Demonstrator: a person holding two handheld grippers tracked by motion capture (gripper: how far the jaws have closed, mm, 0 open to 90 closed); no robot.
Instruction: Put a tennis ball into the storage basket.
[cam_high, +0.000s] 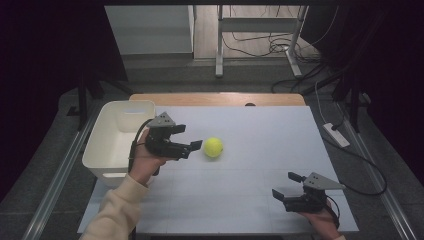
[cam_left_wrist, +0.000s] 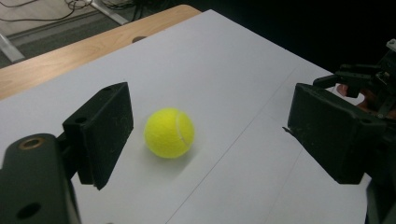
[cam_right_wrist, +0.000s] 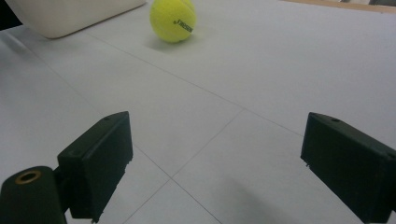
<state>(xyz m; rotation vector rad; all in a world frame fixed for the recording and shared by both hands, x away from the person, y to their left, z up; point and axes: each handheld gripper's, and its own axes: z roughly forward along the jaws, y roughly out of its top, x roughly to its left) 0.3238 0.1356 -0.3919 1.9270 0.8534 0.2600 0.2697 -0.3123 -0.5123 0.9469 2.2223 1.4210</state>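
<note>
Nearest me, my right gripper (cam_high: 289, 191) sits low at the near right of the counter (cam_high: 260, 130), jaws wide apart and holding nothing, pointed left across the white sheet, with the hand under it at the edge. Farther in, my left gripper (cam_high: 192, 148) is level, aimed right, forearm coming up from the near left; its jaws are spread wide and empty, with the ball (cam_high: 213, 147) just ahead of their tips. The ball lies loose on the sheet, right of the bin (cam_high: 107, 145). My worry: a round ball rolls at a touch, so if one jaw nudges it first it could skid off toward the far edge.
</note>
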